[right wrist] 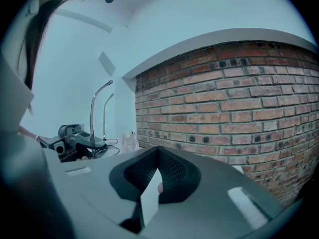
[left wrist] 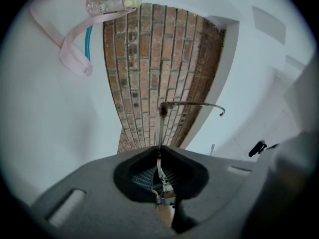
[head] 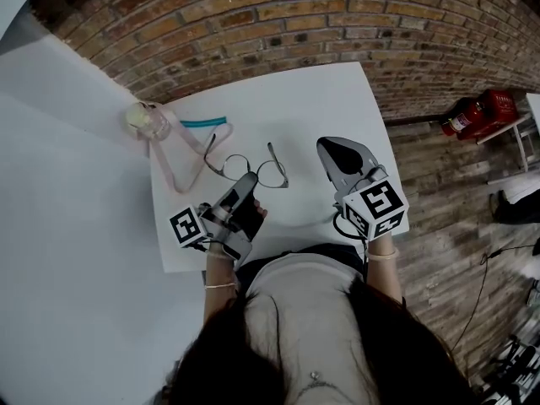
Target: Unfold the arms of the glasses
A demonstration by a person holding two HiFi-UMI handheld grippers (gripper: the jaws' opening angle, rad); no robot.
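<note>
Glasses [head: 238, 165] with a thin wire frame sit just ahead of the left hand-held gripper [head: 246, 182] in the head view, low over the white tabletop [head: 337, 99]. The lenses lie side by side, so the frame's long axis runs across that gripper's line. The right hand-held gripper [head: 331, 148] stands well apart to the other side, pointing away from the person.

The left gripper view shows its jaws pinched together on a fine wire of the frame. The wire runs straight ahead from the tips to a corner, where one arm [left wrist: 192, 103] turns off to the gripper's right and ends in a small hook.

The right gripper view shows its jaws closed with nothing between them. Far off to its left, two slim arms rise with their tips curling over. How far either hinge has swung cannot be told.

The glasses look light, springy and easily bent. The safest hold is probably on an arm near its hinge, with the rim steadied rather than the lenses.
</note>
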